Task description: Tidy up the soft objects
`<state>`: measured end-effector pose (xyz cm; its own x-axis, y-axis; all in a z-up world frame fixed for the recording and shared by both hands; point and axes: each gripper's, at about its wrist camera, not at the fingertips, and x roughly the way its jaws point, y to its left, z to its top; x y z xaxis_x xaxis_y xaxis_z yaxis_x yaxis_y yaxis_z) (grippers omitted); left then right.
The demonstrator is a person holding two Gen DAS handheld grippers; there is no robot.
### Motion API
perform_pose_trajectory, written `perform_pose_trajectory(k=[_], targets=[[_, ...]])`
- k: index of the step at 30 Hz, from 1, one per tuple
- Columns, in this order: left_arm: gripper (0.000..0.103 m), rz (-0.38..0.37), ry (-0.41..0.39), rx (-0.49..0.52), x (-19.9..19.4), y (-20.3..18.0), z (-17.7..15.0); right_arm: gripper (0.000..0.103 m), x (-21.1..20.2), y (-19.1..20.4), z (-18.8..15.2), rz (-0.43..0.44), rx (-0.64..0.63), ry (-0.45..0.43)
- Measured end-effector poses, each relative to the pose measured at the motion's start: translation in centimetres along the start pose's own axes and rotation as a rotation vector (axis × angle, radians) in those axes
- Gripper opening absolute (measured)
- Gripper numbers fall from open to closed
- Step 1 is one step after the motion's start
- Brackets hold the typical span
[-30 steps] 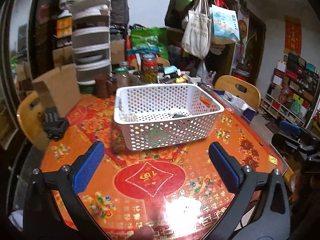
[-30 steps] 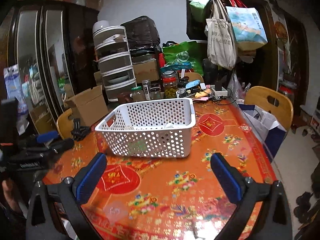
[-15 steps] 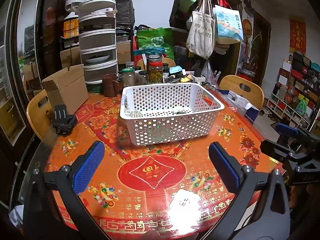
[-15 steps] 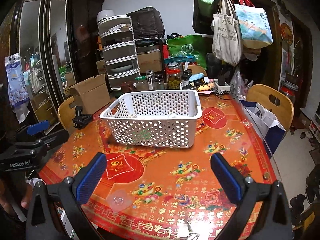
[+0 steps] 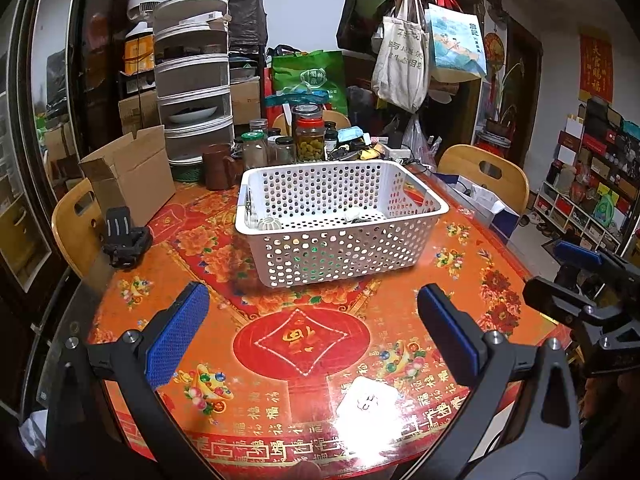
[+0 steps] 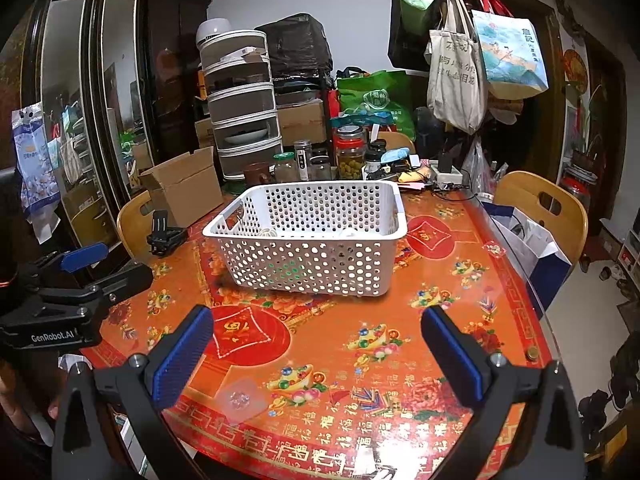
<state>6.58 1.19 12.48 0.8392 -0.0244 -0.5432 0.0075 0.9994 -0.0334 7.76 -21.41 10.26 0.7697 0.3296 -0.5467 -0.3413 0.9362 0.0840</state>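
both tongs have pulled back from the white basket [image 5: 340, 216] over the last second, so it looks smaller and more of the red patterned surface [image 5: 296, 344] shows in front of it. left tongs [image 5: 312, 336] hang above the near edge with the jaws spread wide and nothing between the blue pads. right tongs [image 6: 316, 348] are the same, wide open and holding nothing, above the near right part of the surface. the basket [image 6: 308, 240] stands in the middle of the surface, and small pale soft things [image 5: 354, 214] lie on its bottom; what they are is too small to tell. behind it, on the far side, stand jars [image 5: 309, 136], and a cardboard box [image 5: 128, 172] sits at the far left. a black clamp [image 5: 124, 236] lies near the left edge.
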Motion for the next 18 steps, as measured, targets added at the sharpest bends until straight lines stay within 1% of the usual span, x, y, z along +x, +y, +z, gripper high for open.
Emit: perform_pose_trajectory(k=[18], targets=[[0.103, -0.005, 0.002, -0.004, 0.20, 0.10, -0.05, 0.103, -0.13, 0.29, -0.02, 0.005, -0.006, -0.004]])
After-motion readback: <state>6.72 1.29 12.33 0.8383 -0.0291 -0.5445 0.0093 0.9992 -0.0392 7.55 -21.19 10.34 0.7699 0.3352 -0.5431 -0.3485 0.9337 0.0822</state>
